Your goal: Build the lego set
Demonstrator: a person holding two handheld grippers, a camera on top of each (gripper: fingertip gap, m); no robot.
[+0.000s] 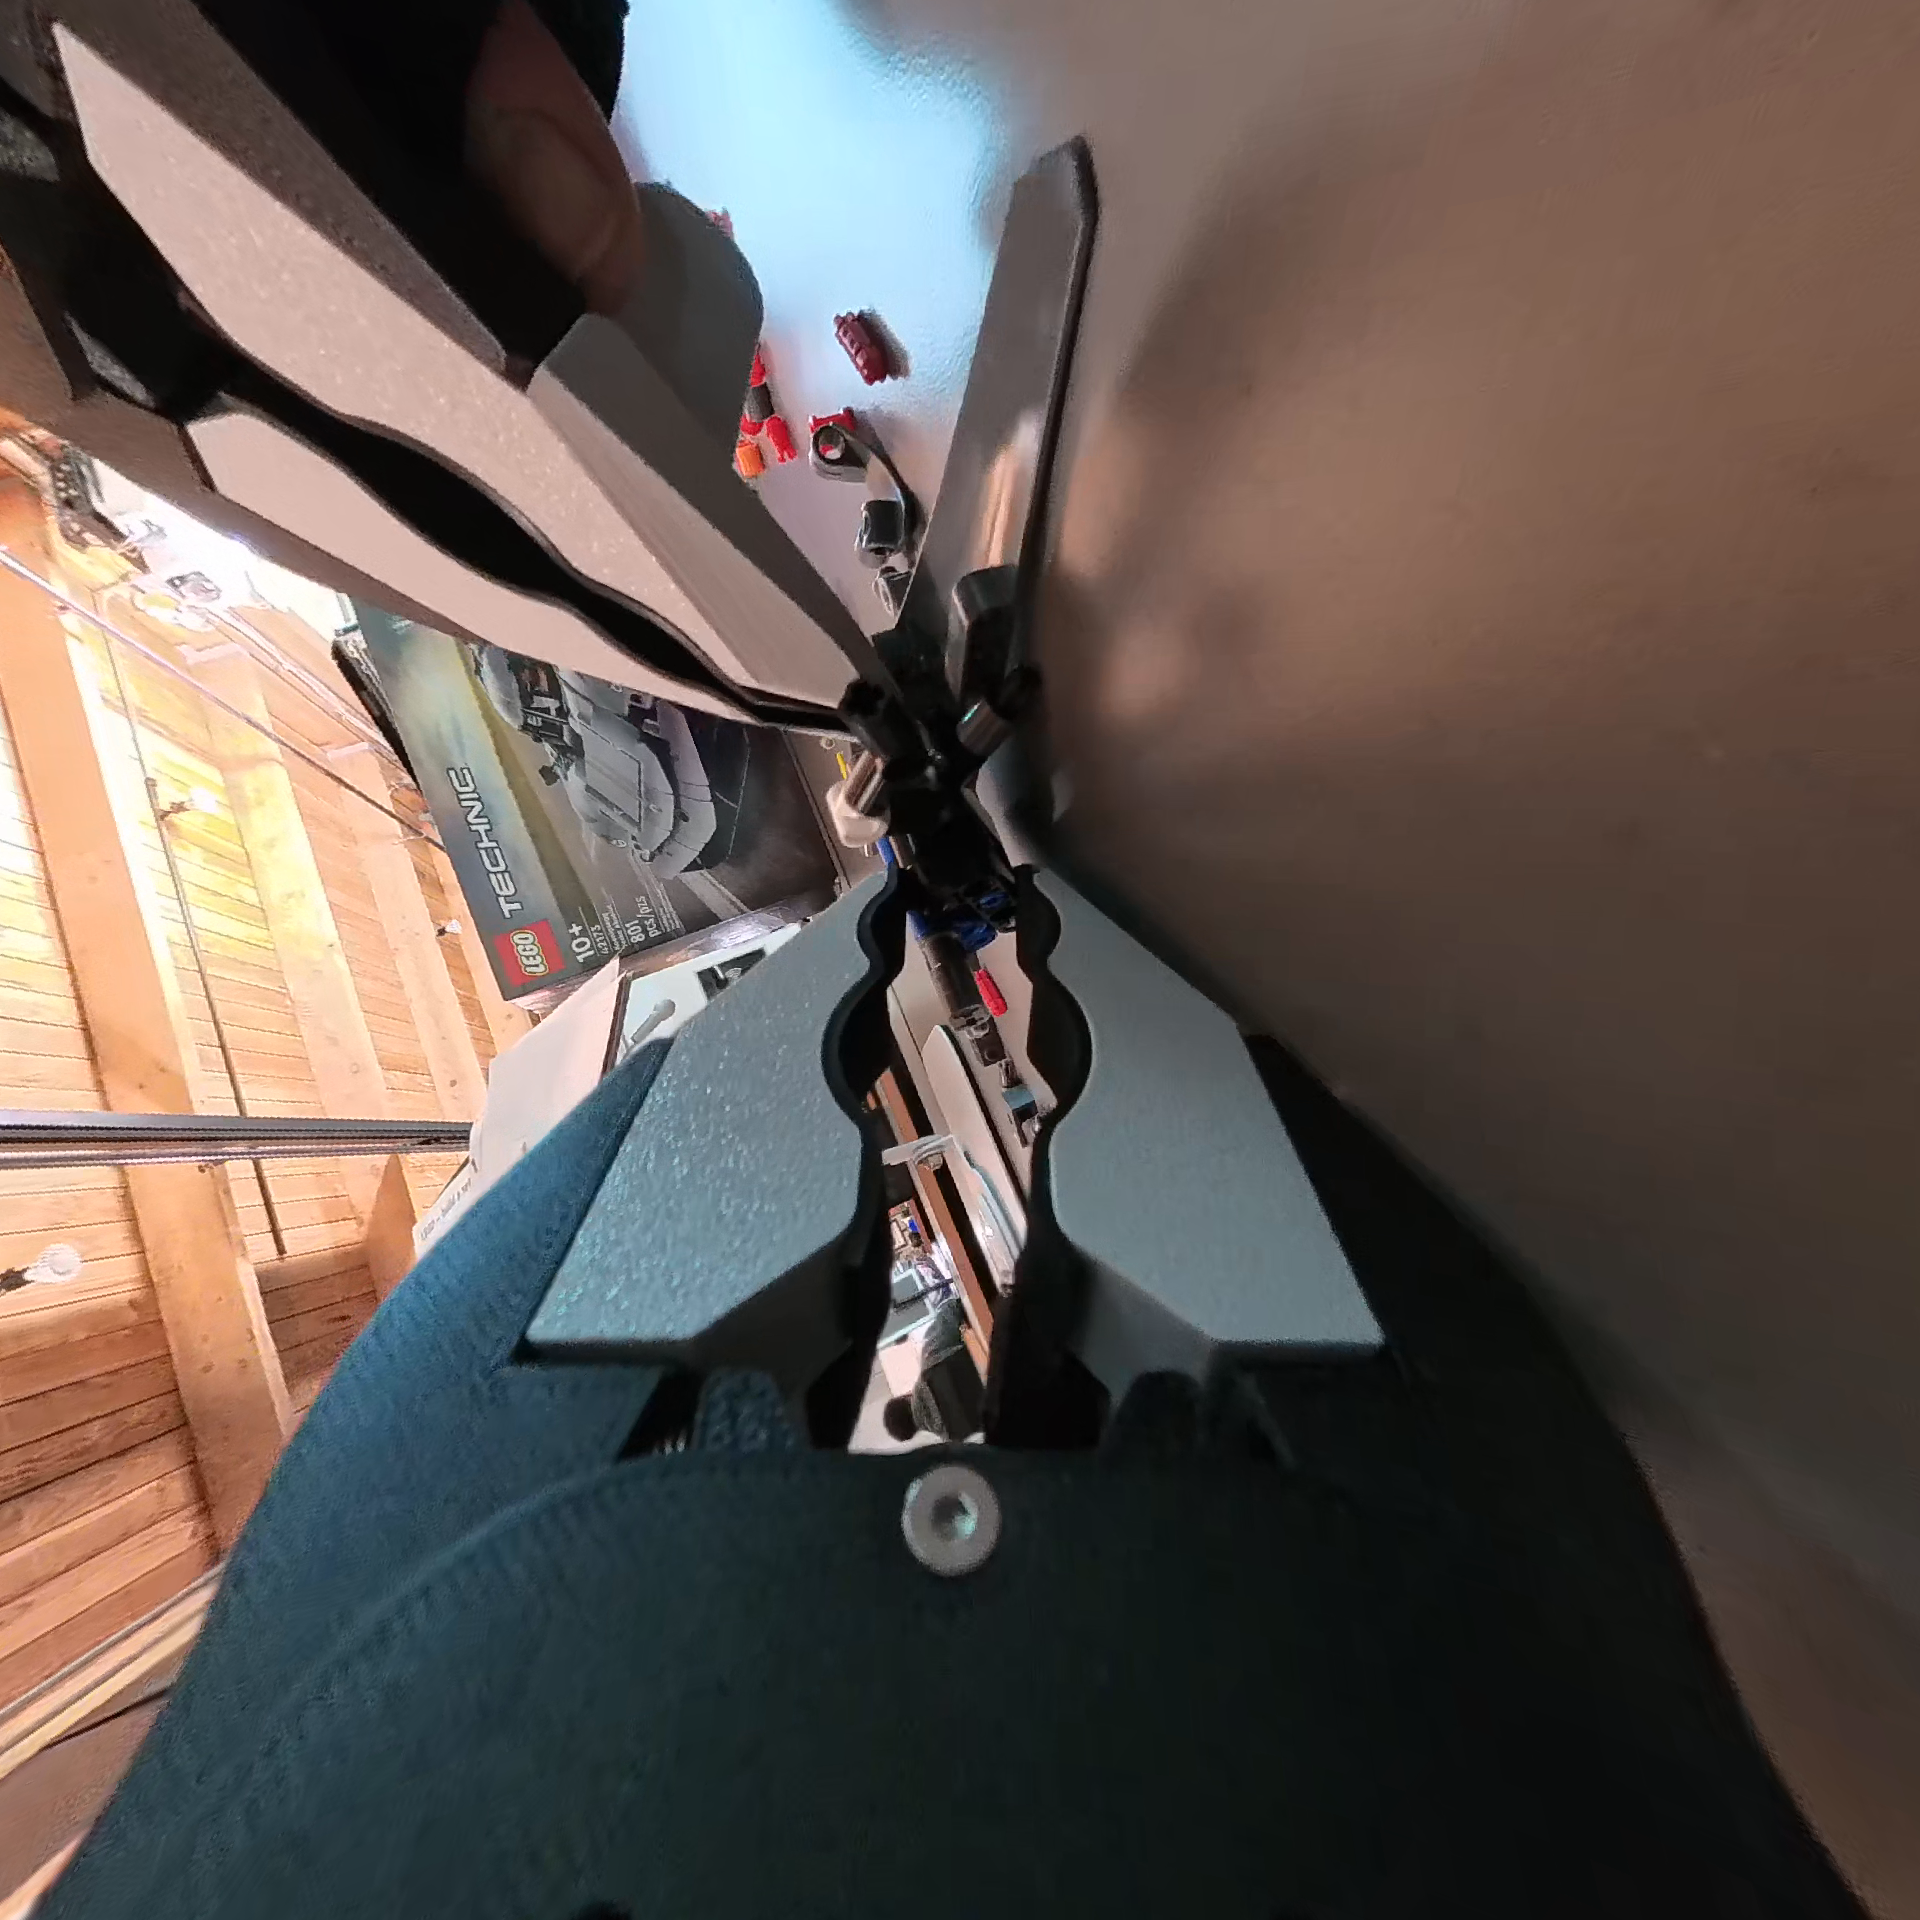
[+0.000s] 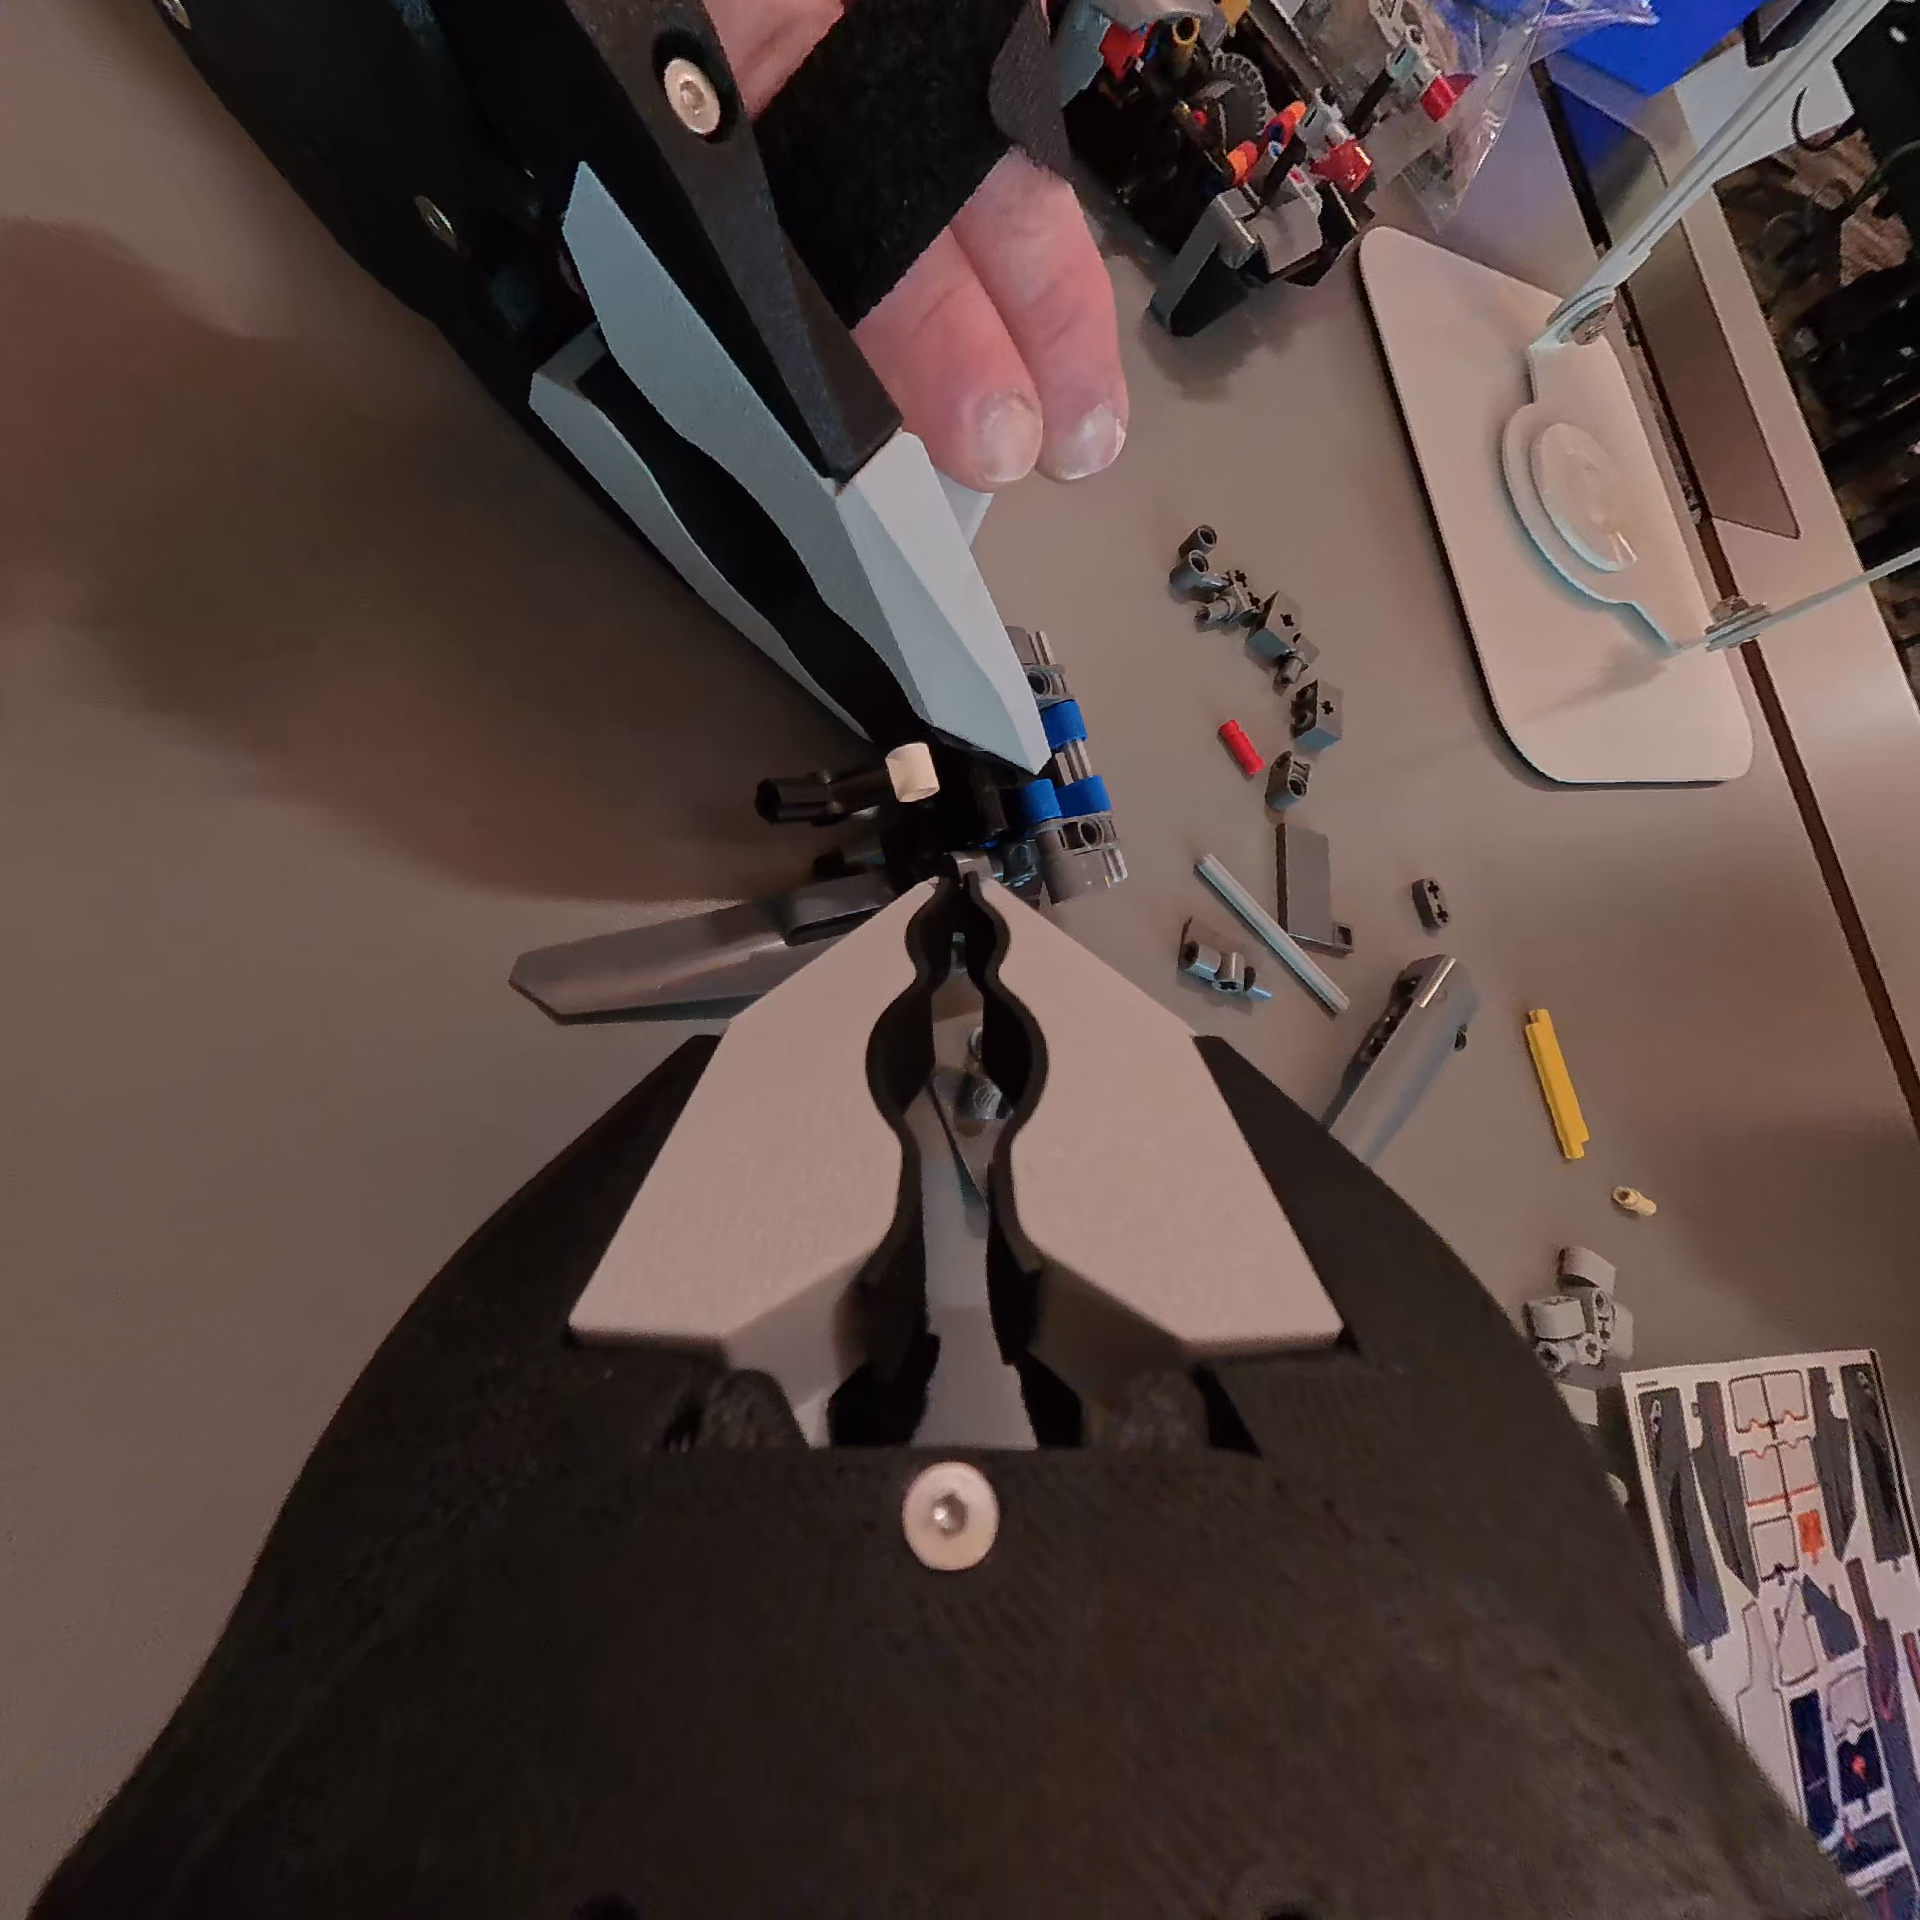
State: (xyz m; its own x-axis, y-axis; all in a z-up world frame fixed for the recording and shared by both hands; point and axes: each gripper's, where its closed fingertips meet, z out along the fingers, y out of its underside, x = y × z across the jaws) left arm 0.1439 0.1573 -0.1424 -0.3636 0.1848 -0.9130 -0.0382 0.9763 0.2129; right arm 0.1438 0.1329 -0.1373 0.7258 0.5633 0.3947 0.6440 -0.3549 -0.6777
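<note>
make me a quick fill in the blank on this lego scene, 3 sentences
1. Both grippers meet at one small lego assembly, whose bright bushes are coloured ____.
2. The loose long thin beam lying on the table right of the right gripper is ____.
3. The sticker sheet lies in the right wrist view's lower ____ corner.

Missing words: blue; yellow; right

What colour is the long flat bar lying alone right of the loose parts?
Yellow bar; clearest in the right wrist view.
</note>
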